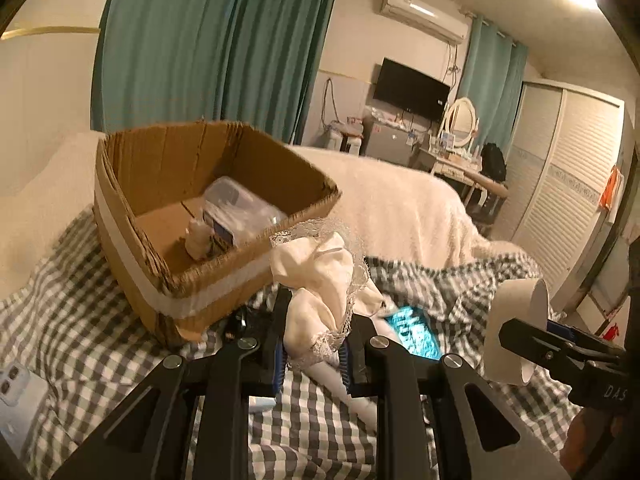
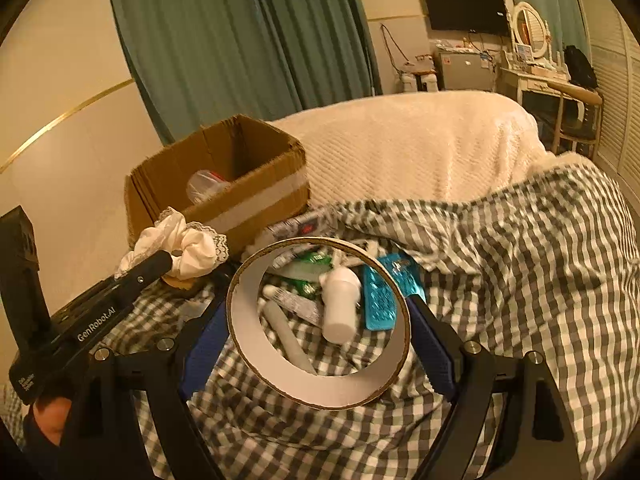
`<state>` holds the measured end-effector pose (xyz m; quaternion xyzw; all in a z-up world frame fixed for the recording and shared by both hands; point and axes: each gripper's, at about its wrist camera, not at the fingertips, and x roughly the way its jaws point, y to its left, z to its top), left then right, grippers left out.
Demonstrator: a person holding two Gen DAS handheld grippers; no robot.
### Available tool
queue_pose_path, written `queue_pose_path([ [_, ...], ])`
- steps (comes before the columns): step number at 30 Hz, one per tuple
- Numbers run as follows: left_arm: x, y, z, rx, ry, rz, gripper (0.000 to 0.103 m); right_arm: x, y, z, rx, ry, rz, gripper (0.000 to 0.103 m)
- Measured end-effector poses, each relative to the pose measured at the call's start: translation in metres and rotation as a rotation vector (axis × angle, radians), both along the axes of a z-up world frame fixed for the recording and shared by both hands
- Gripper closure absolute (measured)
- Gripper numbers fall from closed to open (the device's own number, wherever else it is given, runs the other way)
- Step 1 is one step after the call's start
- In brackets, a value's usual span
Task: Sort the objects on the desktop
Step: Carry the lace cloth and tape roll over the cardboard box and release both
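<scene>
My left gripper [image 1: 320,320] is shut on a cream lace-trimmed scrunchie [image 1: 320,276], held above the checked sheet just right of the cardboard box [image 1: 132,216]. The same scrunchie [image 2: 188,248] and left gripper [image 2: 160,264] show at the left of the right wrist view. My right gripper [image 2: 318,340] is shut on a wide white tape roll [image 2: 320,388], its blue pads pressed on both sides. The roll [image 1: 516,320] is lifted at the right of the left wrist view. In the box lie a clear plastic container [image 1: 240,208] and a small white figure [image 1: 198,240].
On the checked sheet [image 2: 520,280], seen through the roll, lie a white bottle [image 2: 340,304], a teal blister pack [image 2: 380,300], a tube [image 2: 296,304] and a grey stick [image 2: 288,340]. A cream blanket [image 2: 400,148] covers the bed behind. A white device [image 1: 16,384] lies at the left.
</scene>
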<state>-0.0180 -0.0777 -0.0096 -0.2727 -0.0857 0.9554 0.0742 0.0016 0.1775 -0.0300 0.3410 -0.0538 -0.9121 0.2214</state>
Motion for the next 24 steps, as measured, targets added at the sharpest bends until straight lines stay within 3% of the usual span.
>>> queue_pose_path([
  [7,-0.012,-0.026,0.041,-0.005,0.085,0.065,0.082,-0.020,-0.032,0.040,-0.043,0.052,0.084,0.019],
  [16,-0.073,-0.080,0.069,0.018,0.117,0.226,0.082,-0.100,-0.105,0.075,-0.094,0.060,0.168,0.019],
  [19,-0.096,-0.092,0.063,0.035,0.115,0.257,0.082,-0.136,-0.133,0.070,-0.104,0.024,0.160,0.019],
  [24,-0.122,-0.110,0.029,0.038,0.067,0.277,0.082,-0.185,-0.175,0.043,-0.048,-0.027,0.144,0.019],
])
